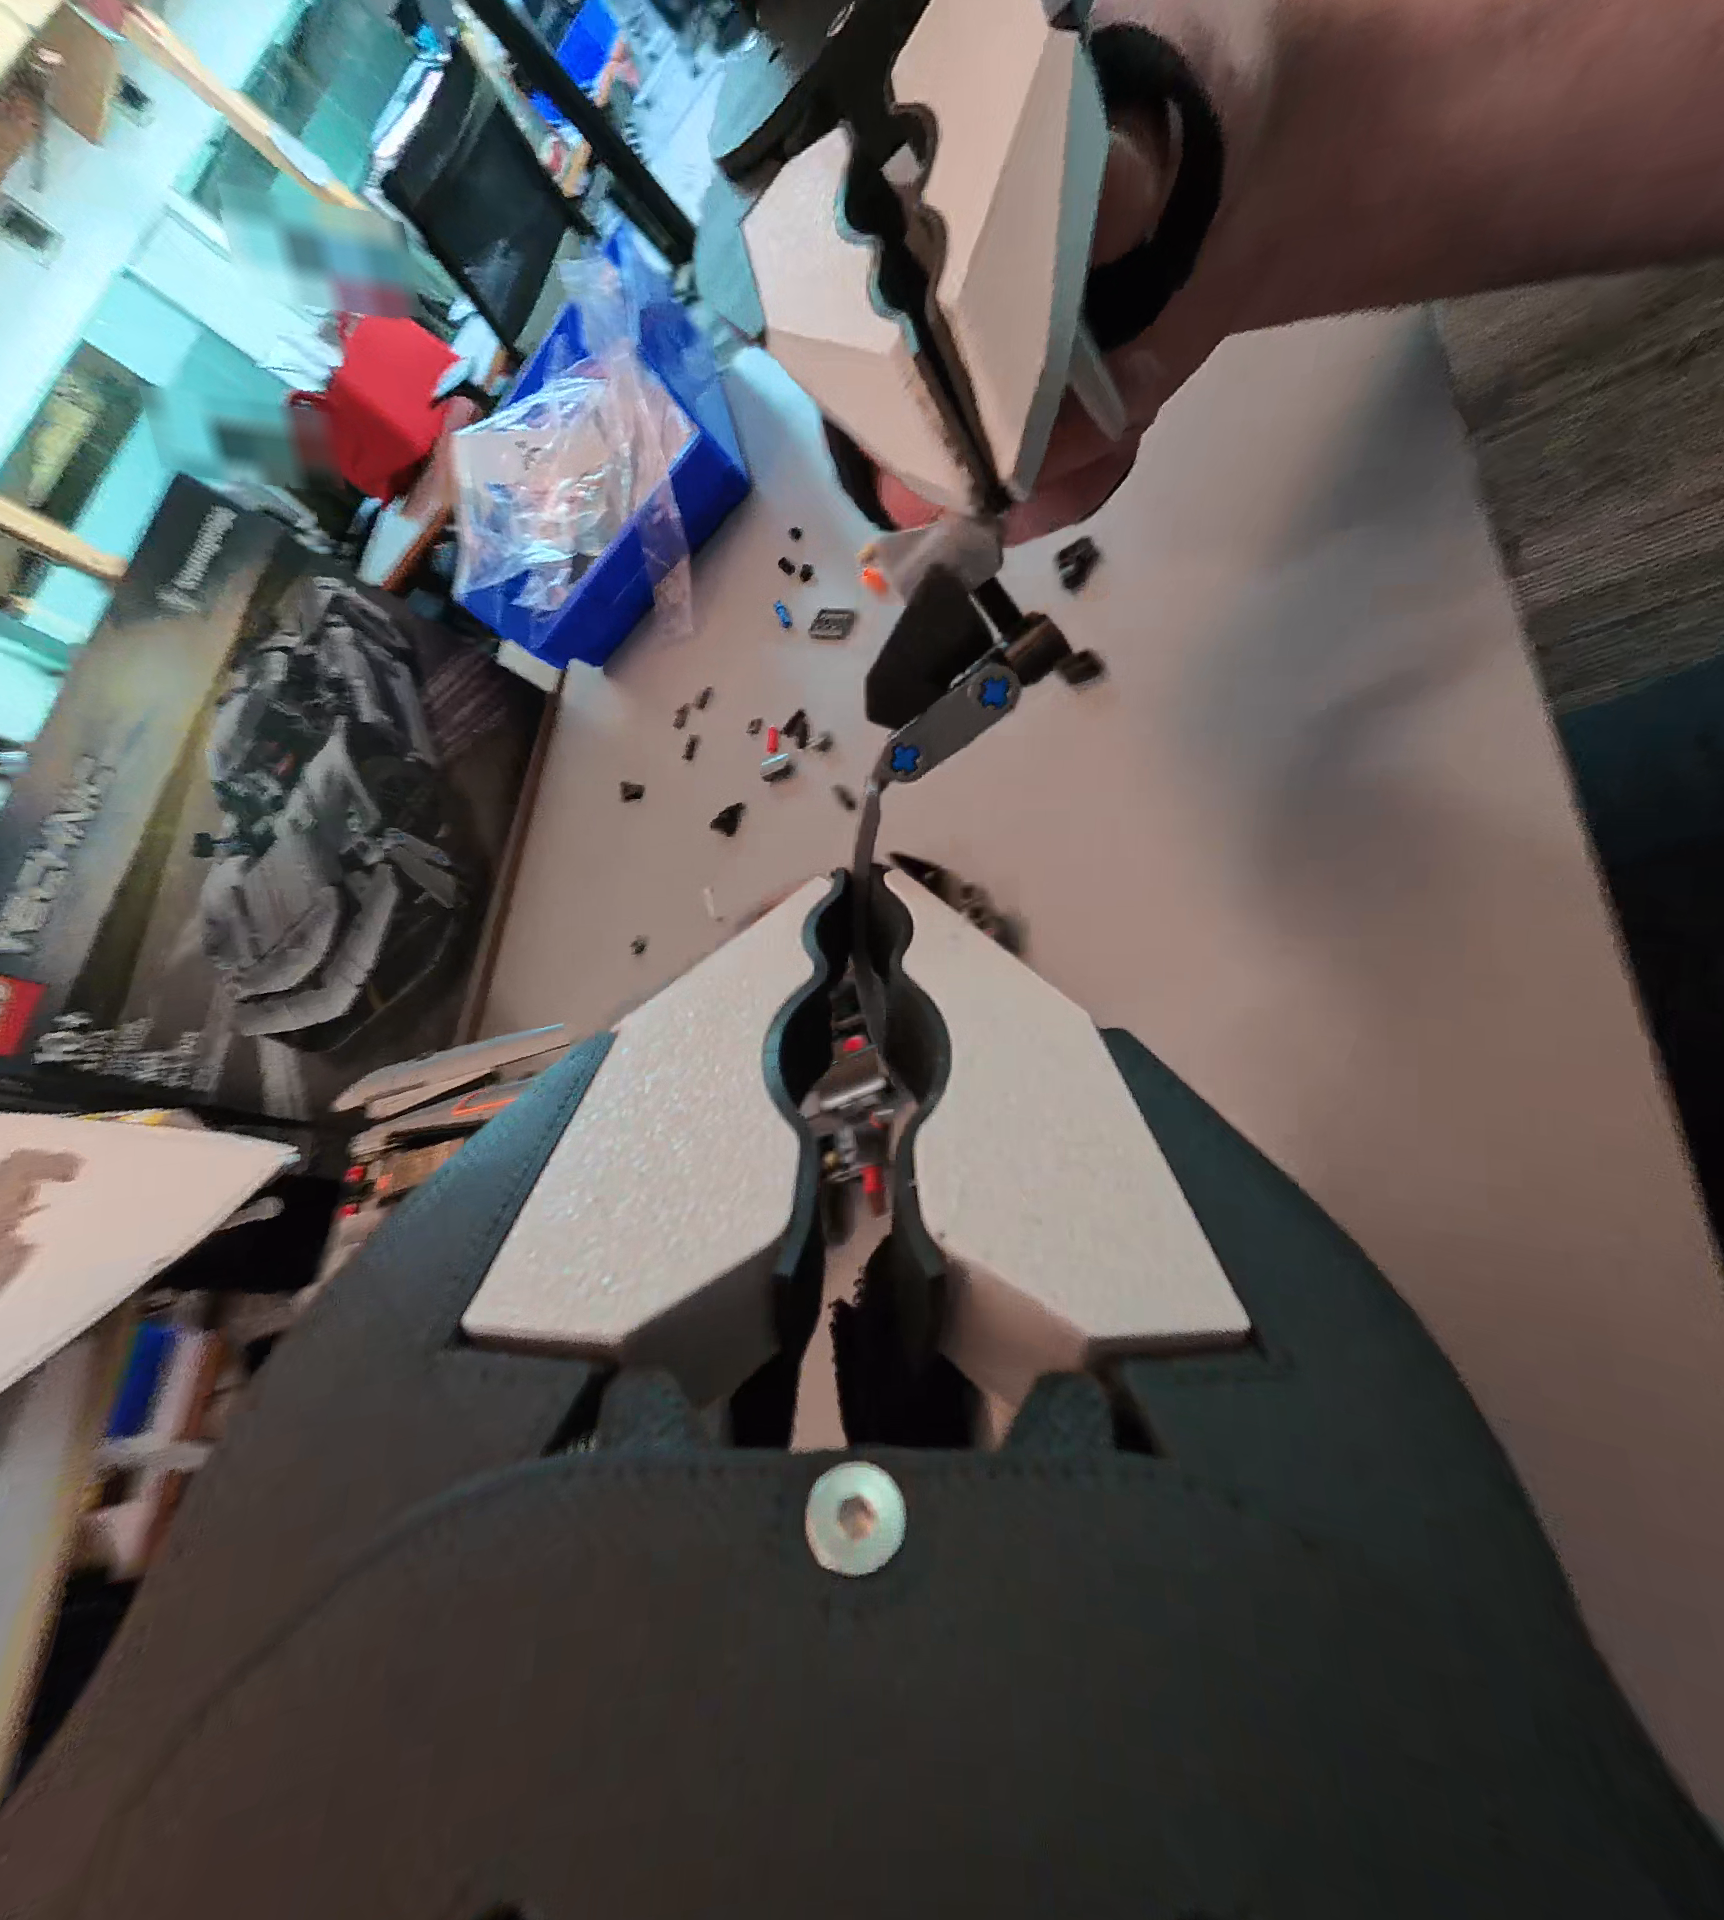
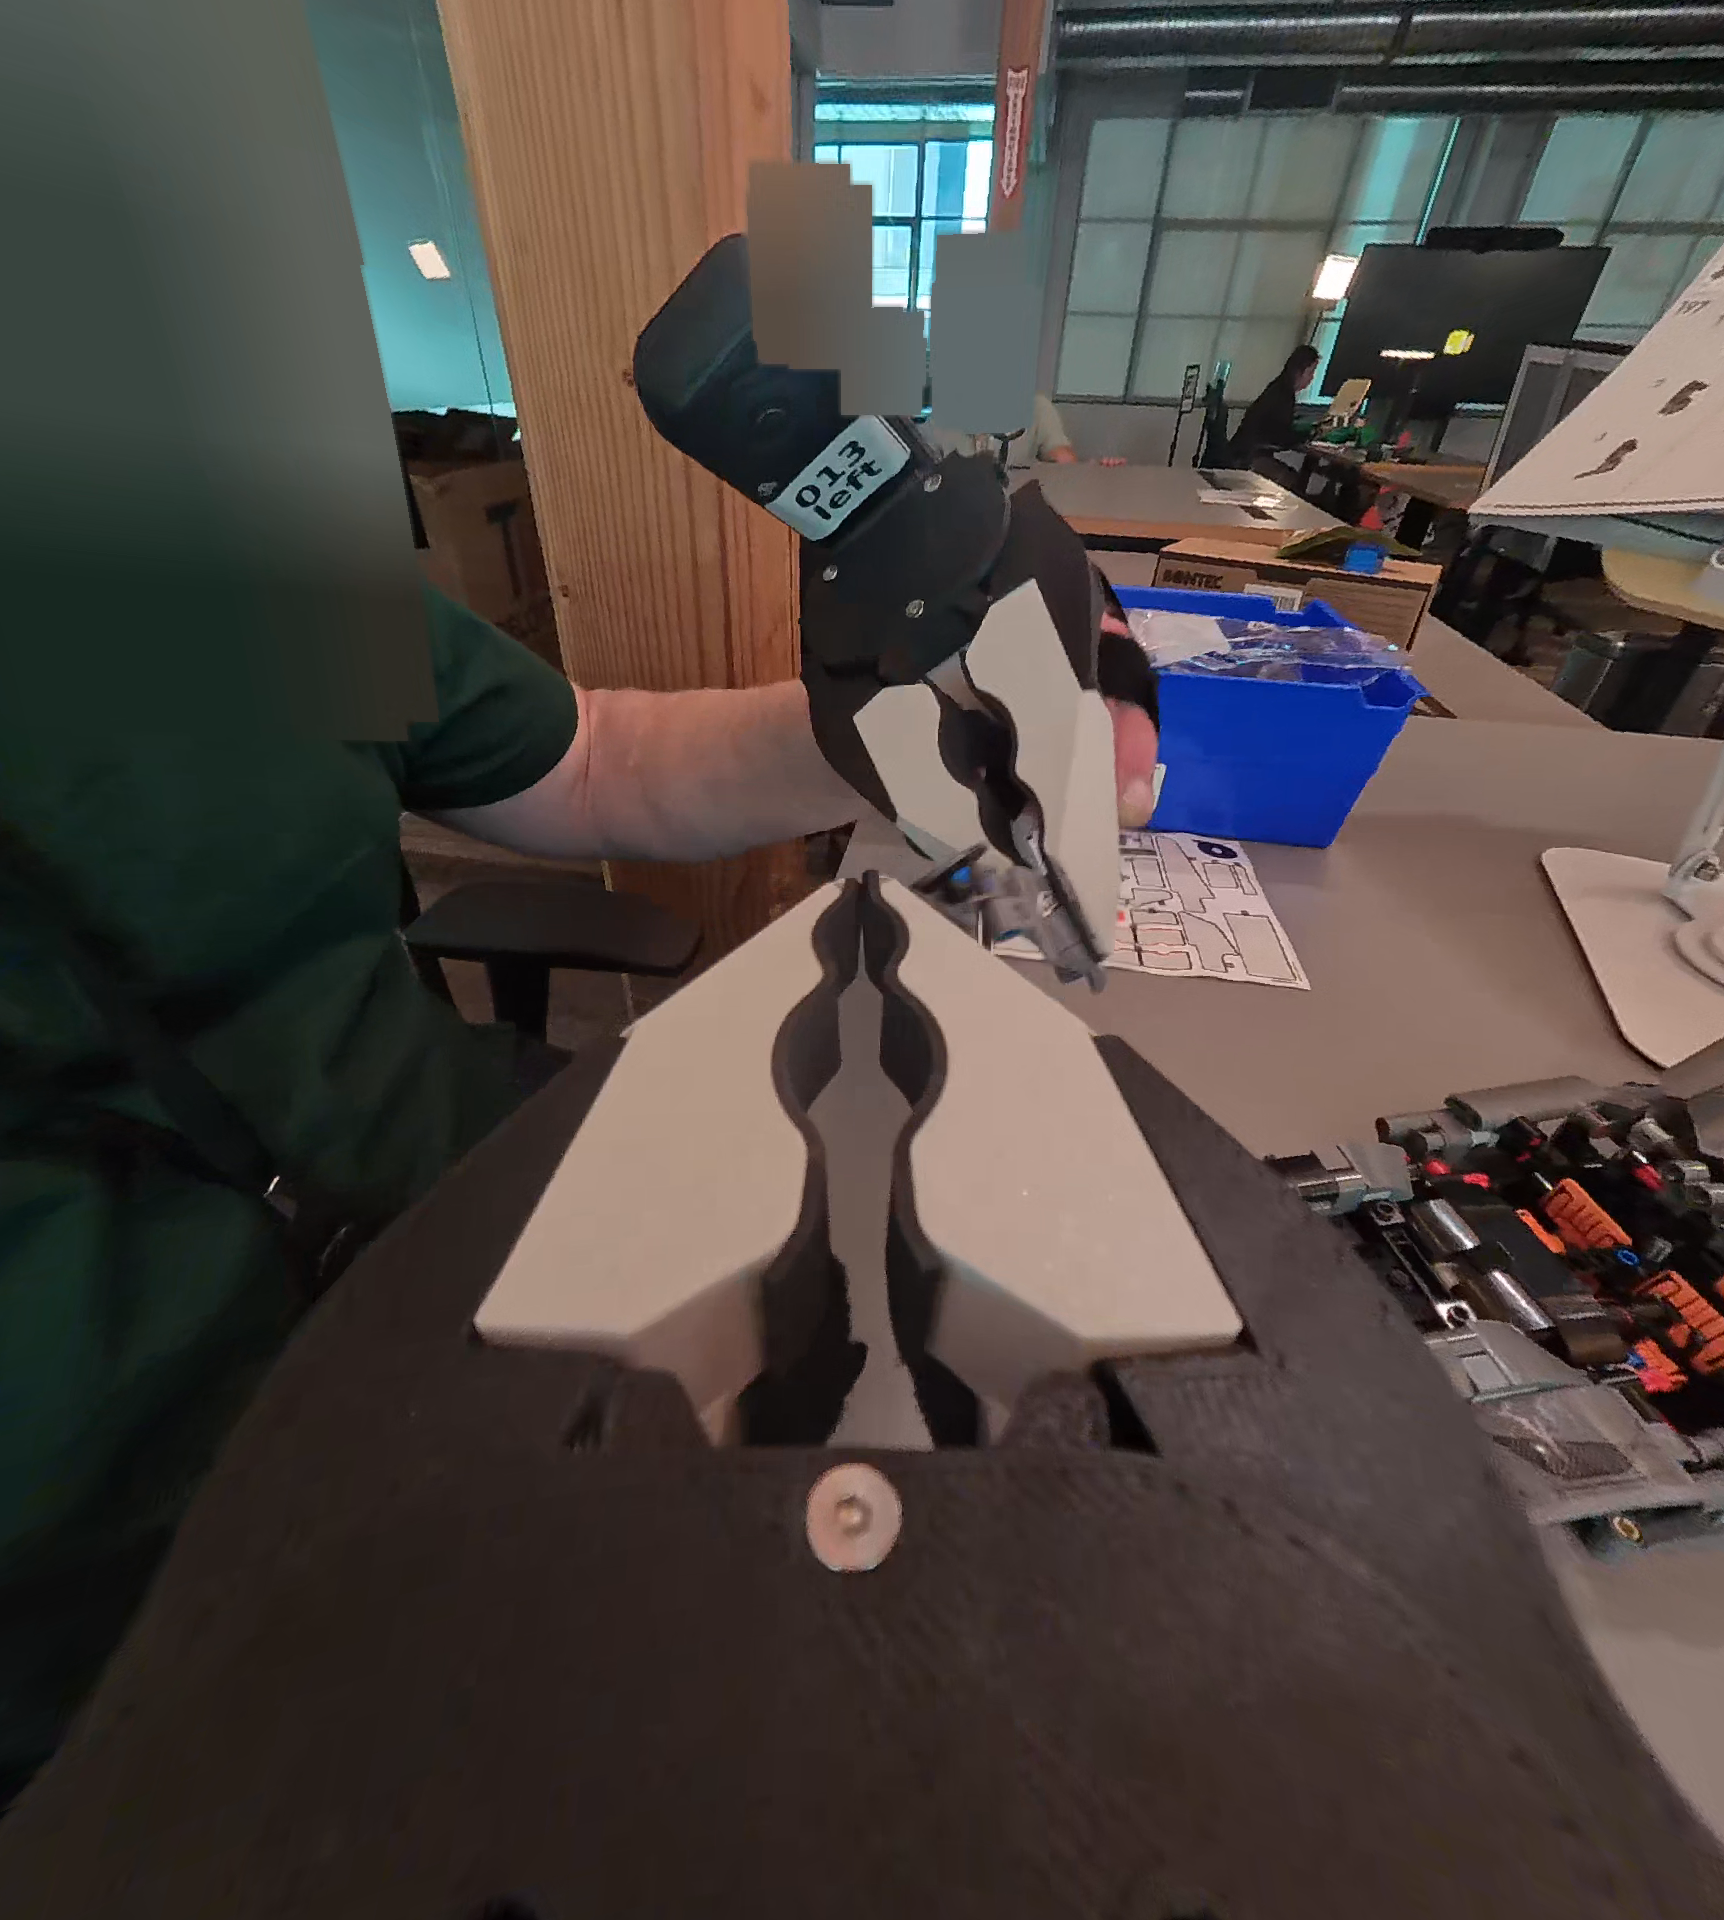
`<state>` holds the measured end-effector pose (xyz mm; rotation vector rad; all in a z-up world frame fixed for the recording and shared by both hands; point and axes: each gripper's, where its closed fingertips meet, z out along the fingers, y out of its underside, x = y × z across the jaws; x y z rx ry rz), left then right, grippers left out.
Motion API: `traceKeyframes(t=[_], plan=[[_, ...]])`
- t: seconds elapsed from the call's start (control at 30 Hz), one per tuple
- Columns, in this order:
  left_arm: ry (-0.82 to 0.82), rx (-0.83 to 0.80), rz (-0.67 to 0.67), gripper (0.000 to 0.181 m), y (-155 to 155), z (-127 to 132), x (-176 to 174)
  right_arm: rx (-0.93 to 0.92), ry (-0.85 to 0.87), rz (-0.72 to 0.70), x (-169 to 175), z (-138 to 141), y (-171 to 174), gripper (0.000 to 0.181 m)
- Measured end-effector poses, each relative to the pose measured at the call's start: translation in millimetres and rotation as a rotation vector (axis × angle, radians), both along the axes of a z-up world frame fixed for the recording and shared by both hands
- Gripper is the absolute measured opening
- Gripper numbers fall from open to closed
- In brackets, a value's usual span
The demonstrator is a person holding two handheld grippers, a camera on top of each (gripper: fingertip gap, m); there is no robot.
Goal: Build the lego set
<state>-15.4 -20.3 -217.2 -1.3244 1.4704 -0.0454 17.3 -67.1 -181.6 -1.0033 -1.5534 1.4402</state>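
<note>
The left hand-held gripper (image 2: 1040, 883) is tilting down over the grey surface (image 2: 1409, 935), clamped on a small grey lego assembly (image 1: 941, 727). The right hand-held gripper (image 2: 863, 894) is pointing toward it, fingers together, apparently holding nothing. The built lego model (image 2: 1585, 1268) is lying at right.

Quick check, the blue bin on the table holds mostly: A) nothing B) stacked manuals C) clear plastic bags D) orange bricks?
C: both wrist views show crumpled clear plastic bags filling and spilling above the rim of the blue bin.
</note>
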Motion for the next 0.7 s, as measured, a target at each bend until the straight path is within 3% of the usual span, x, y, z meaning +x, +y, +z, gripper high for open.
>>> traceKeyframes(t=[0.07,0.13,0.27,0.5,0.7], plan=[[0.055,0.093,0.059,0.0,6,3,-6,0.011,0.0,-0.061,-1,-3,7,0.001],[0.139,0.199,0.109,0.0,10,5,-12,0.03,0.021,-0.119,0,-1,11,0.018],[0.275,0.34,0.165,0.0,12,4,-18,0.258,0.016,-0.256,-4,-4,16,0.032],[0.431,0.466,0.26,0.0,12,6,-29,0.475,-0.232,-0.401,-34,-33,27,0.014],[0.518,0.566,0.354,0.0,11,17,-50,0.425,-0.219,-0.446,-55,-28,27,0.008]])
